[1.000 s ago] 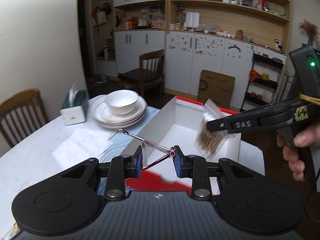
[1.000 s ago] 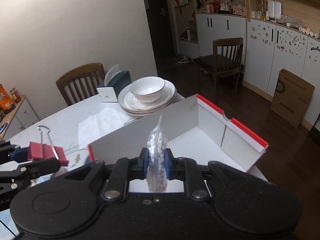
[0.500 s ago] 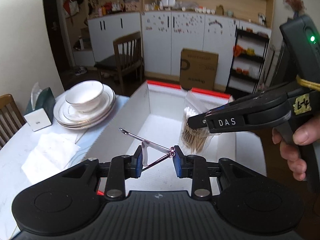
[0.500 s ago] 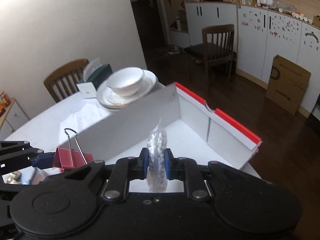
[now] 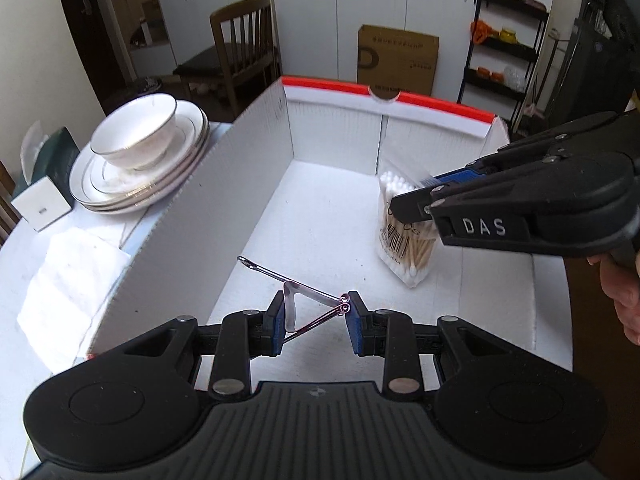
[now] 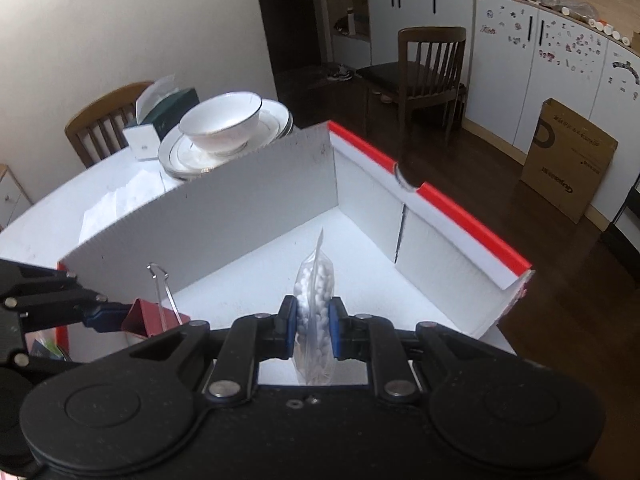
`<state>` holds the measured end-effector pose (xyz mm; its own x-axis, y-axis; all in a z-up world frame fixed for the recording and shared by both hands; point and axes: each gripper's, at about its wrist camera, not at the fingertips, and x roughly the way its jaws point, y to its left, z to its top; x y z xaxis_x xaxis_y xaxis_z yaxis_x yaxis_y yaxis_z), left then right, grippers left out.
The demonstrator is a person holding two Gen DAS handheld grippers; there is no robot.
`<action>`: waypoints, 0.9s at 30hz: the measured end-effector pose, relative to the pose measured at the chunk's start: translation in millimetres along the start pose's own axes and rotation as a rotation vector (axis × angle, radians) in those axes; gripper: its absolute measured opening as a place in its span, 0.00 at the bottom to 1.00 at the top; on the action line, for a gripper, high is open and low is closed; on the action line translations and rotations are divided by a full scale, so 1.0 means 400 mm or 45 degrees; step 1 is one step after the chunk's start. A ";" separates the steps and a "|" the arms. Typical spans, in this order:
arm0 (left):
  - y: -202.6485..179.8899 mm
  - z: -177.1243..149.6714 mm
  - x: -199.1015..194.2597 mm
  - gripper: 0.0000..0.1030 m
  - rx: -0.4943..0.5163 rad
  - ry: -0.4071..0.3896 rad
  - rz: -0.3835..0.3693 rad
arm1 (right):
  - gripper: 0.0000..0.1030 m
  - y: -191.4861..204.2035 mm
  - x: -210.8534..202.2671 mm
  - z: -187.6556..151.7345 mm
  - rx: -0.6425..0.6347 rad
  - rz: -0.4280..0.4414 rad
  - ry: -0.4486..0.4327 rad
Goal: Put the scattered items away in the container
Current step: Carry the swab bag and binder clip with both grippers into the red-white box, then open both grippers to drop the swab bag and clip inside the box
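White tabletop (image 5: 24, 364) in a lived-in kitchen-dining room carries an open white box with a red rim (image 5: 332, 84), and both carried items hang over its floor. Left tongs (image 5: 316, 316) are clamped on a red binder clip (image 6: 138, 318), squeezed across its body with the wire handles (image 5: 280, 276) jutting forward, a hold that probably lets it drop cleanly once the pads part. Right tongs (image 6: 314, 332) are clamped on a clear bag of cotton swabs (image 5: 404, 228), pinched near its upper half so the bag hangs upright, its lower end close to the box floor; contact cannot be judged. Both items sit well inside the walls, so release looks like the step in hand. Nothing lies in the box beneath them. Outside the left wall stand stacked plates with a bowl (image 5: 136, 148), a tissue box (image 5: 40, 200) and a paper napkin (image 5: 68, 280); that tall wall is the only thing to clear on withdrawal.
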<state>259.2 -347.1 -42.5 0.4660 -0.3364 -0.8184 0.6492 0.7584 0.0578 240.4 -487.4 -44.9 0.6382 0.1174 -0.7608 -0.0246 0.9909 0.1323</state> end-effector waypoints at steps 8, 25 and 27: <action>0.000 -0.009 0.045 0.28 -0.033 0.104 -0.033 | 0.15 0.006 0.012 -0.021 0.002 0.043 0.031; -0.007 -0.036 0.063 0.30 -0.047 0.181 -0.037 | 0.18 0.025 0.021 -0.024 0.007 0.048 0.050; -0.008 -0.038 0.057 0.31 -0.043 0.171 -0.039 | 0.19 0.021 0.018 -0.025 0.014 0.053 0.054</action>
<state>258.7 -348.8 -70.0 0.3603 -0.2838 -0.8886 0.6402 0.7681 0.0143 237.2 -477.6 -55.8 0.6034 0.1616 -0.7809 -0.0419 0.9843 0.1713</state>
